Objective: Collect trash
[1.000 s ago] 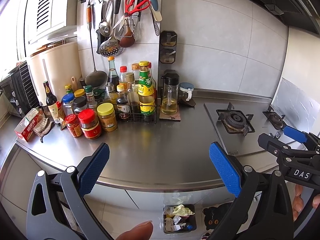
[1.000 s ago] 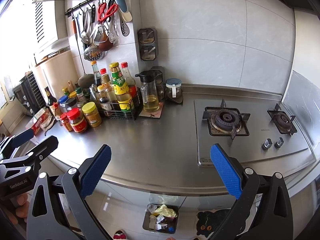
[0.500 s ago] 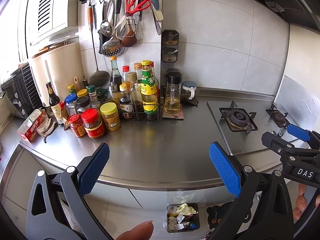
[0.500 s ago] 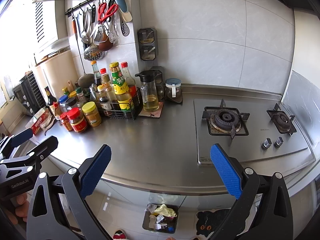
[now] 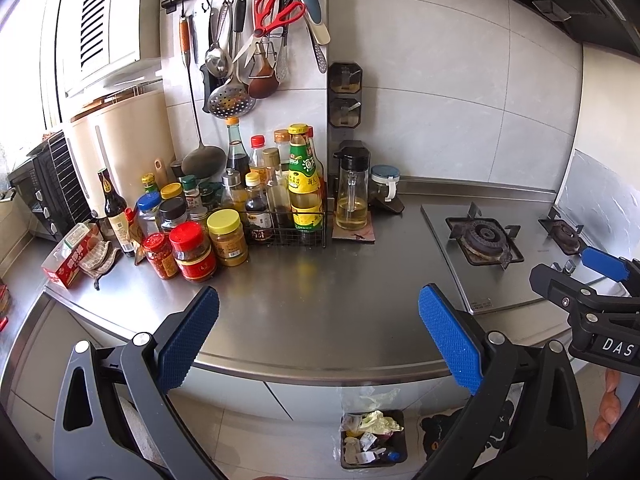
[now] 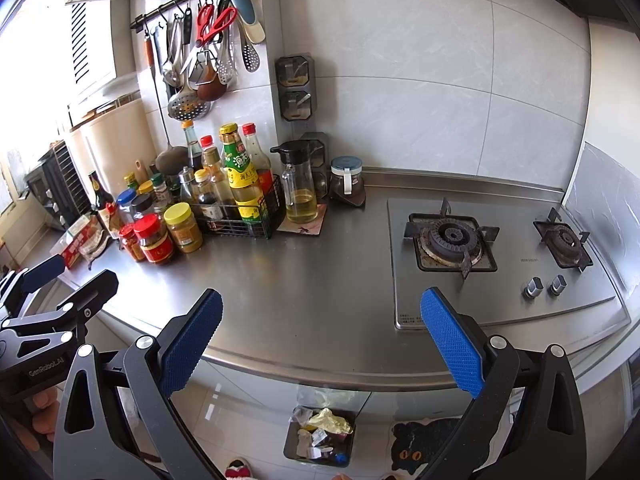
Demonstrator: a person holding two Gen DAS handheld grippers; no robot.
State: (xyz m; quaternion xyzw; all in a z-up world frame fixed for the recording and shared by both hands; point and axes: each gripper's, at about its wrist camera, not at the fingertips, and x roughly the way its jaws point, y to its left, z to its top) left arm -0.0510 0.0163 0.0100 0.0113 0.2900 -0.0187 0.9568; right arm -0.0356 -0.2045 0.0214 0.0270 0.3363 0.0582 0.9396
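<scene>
both grippers held above the near counter edge. left gripper (image 5: 318, 340) spread wide, nothing between the pads; right gripper (image 6: 320, 340) same, spread and empty. trash bin (image 5: 373, 438) on the floor below the counter edge, between the fingers in both views, holding crumpled trash (image 5: 378, 422). steel counter (image 5: 320, 300) beyond it. far left: jars and bottles (image 5: 240, 208). far right: gas stove (image 6: 456, 240).

Bright window daylight (fisheye-warped edges)
</scene>
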